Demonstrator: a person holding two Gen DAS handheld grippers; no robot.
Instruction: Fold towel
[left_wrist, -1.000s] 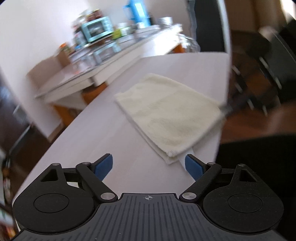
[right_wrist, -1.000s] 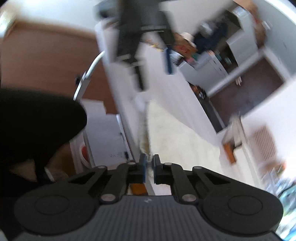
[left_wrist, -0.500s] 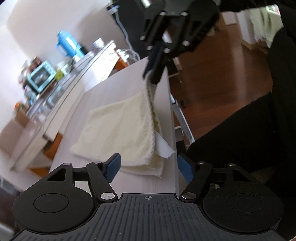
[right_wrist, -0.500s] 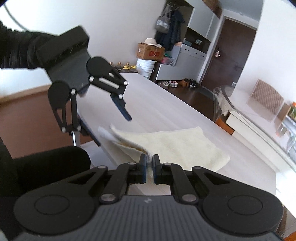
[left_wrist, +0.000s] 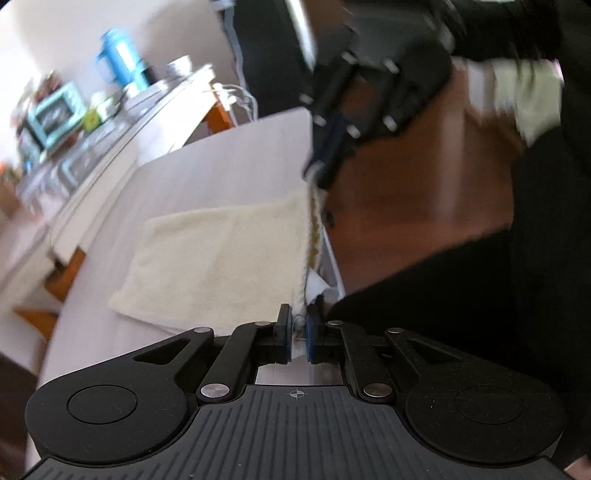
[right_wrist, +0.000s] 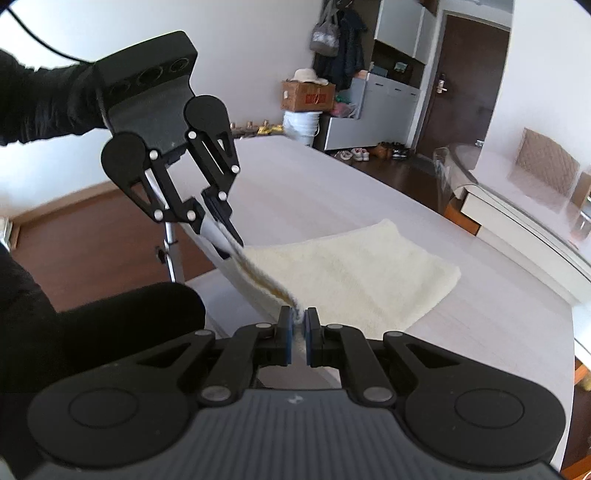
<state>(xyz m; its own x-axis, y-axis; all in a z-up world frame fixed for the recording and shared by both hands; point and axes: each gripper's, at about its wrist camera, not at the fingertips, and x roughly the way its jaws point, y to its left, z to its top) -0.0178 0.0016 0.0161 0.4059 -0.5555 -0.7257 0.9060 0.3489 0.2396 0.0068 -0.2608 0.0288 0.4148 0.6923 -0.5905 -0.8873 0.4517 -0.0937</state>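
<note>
**Desk:** What's nearest the lens?

**Photographer:** The right tongs (right_wrist: 299, 323), pressed together on one near corner of the cream, fluffy terry towel (right_wrist: 354, 269). The left tongs (right_wrist: 223, 240) pinch the neighbouring corner along the same near hem, so both hold one edge, lifted just off the pale wood-grain worktop (right_wrist: 325, 184).

**Desk:** And from the other hand?

**Photographer:** The same, mirrored: left tongs (left_wrist: 298, 328) closed on the towel (left_wrist: 221, 258) at its corner, right tongs (left_wrist: 325, 162) clamped further along the hem, which runs taut between them.

**Desk:** Where does the cloth lie from there?

**Photographer:** Away from both tongs. From the held hem the towel stretches flat across the worktop to its far edge, already doubled by the look of it. The held hem runs along the worktop's near side; neither hand looks nearer the far edge.

**Desk:** So the next move?

**Photographer:** Likely carrying that hem over the towel's body to meet the far edge, both hands level.
</note>
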